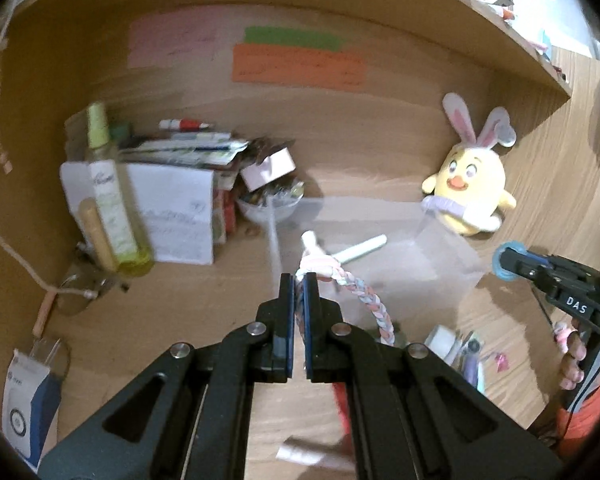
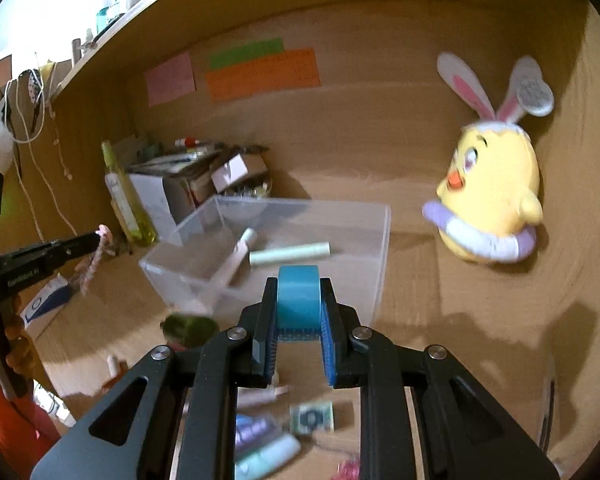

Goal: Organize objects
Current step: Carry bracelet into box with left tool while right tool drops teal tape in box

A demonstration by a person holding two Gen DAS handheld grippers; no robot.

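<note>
My left gripper [image 1: 299,284] is closed tight on a braided cord [image 1: 356,296]; my right gripper [image 2: 299,296] clamps a blue tape roll [image 2: 298,294], both above the clear box [image 2: 380,240].

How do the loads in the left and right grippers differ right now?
The left gripper pinches a soft braided cord in pink, white and blue; the right gripper clamps a rigid teal tape roll. The cord dangles loosely beyond the jaws, while the tape roll sits squarely between them. The left jaws are nearly together; the right ones stand apart around the tape roll. Both loads are held near the clear plastic bin.
</note>
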